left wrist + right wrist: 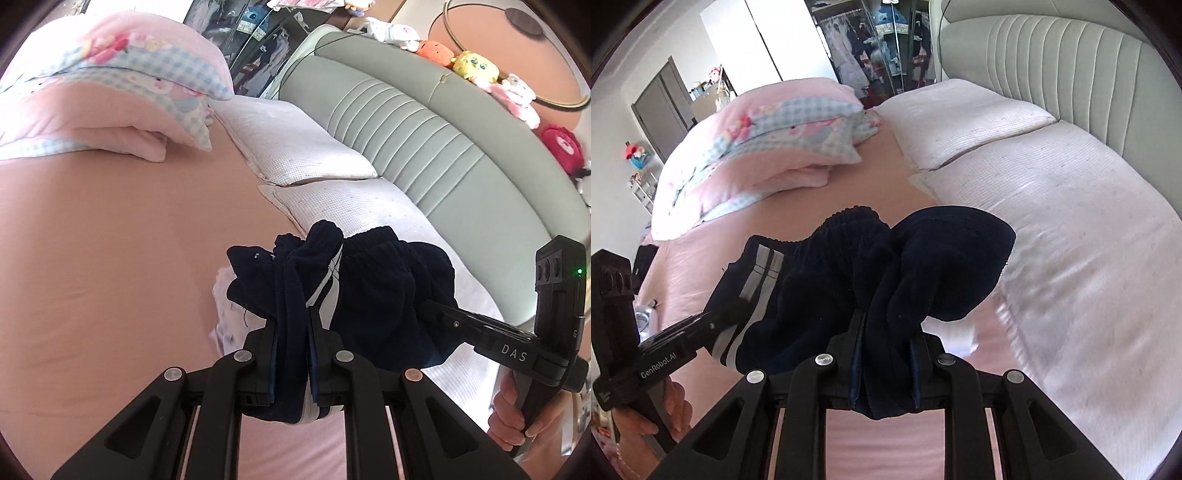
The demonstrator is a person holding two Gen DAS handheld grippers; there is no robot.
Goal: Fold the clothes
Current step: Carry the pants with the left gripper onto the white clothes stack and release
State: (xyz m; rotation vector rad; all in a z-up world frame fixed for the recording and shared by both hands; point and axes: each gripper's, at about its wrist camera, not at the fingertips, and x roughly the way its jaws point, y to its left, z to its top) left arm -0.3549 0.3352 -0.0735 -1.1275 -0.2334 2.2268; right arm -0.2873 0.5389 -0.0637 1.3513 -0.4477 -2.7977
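left wrist view shows the left gripper [291,332] clamped on a bunched fold of the dark shorts [384,295]. the cloth is squeezed between its two black fingers [264,354] and a bit of it hangs out below them. a white stripe [325,286] runs along the cloth just above the grip. the shorts hang in the air above the pink bed sheet [110,258], not lying on it. on the right in this view the right gripper [430,308] bites into the other side of the same shorts, and a hand [511,413] holds its handle at the right edge.

in the right wrist view the right gripper [886,332] is also clamped on the shorts [942,266], with thick dark cloth filling the gap between its fingers [918,369]. the gathered waistband [849,225] and two white stripes [764,269] are to the left. the left gripper [718,319] enters from the left and grips the striped side, with a hand [661,417] on its handle.

far from the grippers two white pillows [960,118] lie against the grey headboard [1052,55]. a folded pink quilt [92,92] lies on the far left of the bed. soft toys [476,66] sit on top of the headboard.
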